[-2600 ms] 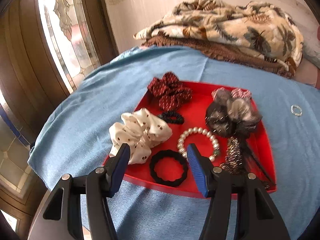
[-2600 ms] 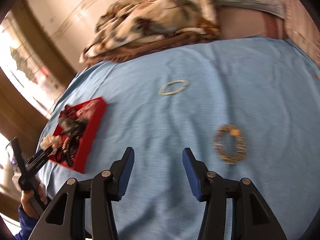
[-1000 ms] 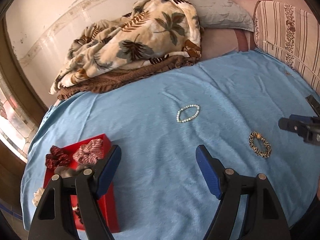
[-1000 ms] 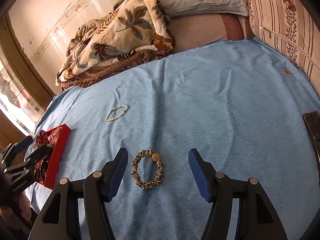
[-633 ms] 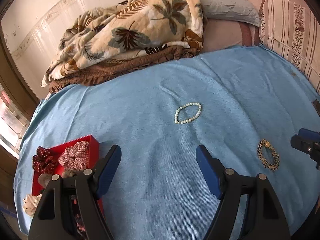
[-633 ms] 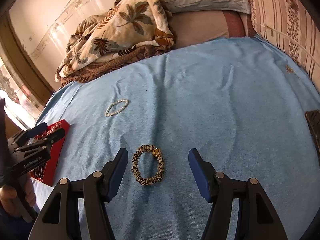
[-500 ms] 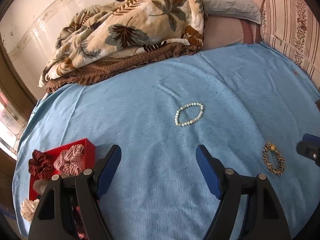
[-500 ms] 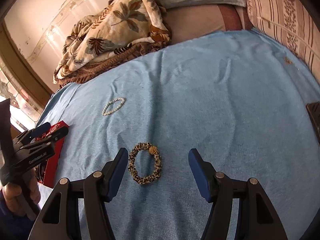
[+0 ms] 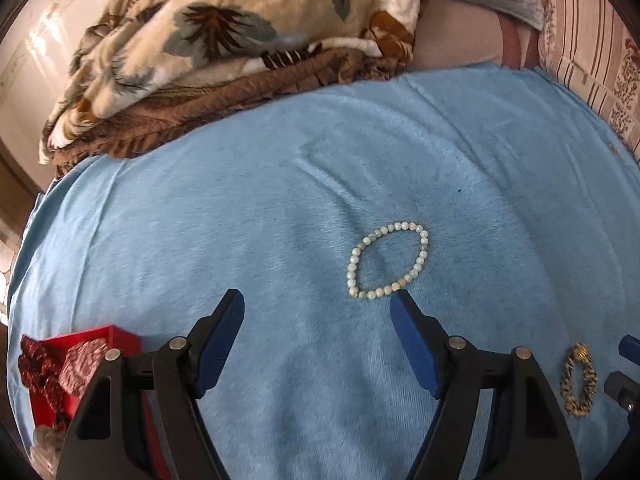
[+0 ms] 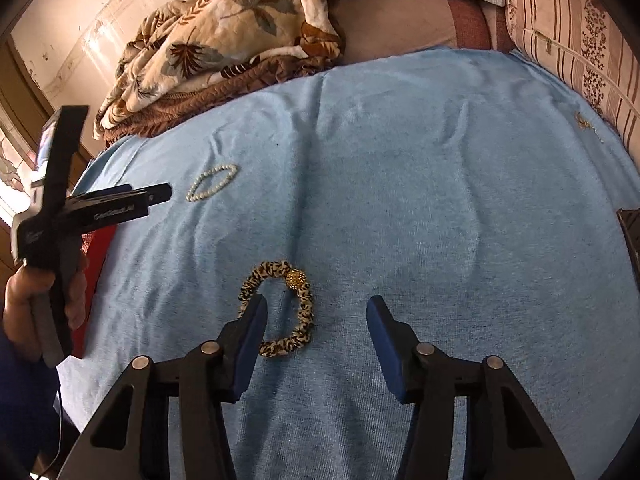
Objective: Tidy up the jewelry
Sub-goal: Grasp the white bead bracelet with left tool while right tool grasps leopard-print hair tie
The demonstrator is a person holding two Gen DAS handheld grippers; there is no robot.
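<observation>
A pearl bracelet [image 9: 351,270] lies on the blue cover [image 9: 240,220], just beyond my left gripper [image 9: 317,304] and a little to its right. That gripper's jaws stand wide, closing slightly, with nothing between them. A leopard-print scrunchie [image 10: 306,304] with a gold bead lies under my right gripper [image 10: 316,306]. Its jaws are closing: the left finger covers the scrunchie's left side, the right finger stands clear, and no pad presses on it. The red tray [image 9: 120,336] of scrunchies sits at the lower left. The scrunchie [image 9: 568,380] also shows at the left wrist view's right edge.
A folded leaf-print blanket [image 9: 224,36] and pillows [image 10: 560,40] line the far side of the bed. A dark flat object [image 10: 630,232] lies at the right edge, and a small gold piece [image 10: 584,122] near the striped pillow. A hand [image 10: 24,300] holds the left gripper [image 10: 160,194] beside the pearl bracelet [image 10: 230,168].
My left gripper has left the red tray, swung right and come down close to the pearl bracelet. My right gripper's jaws have narrowed over the leopard scrunchie.
</observation>
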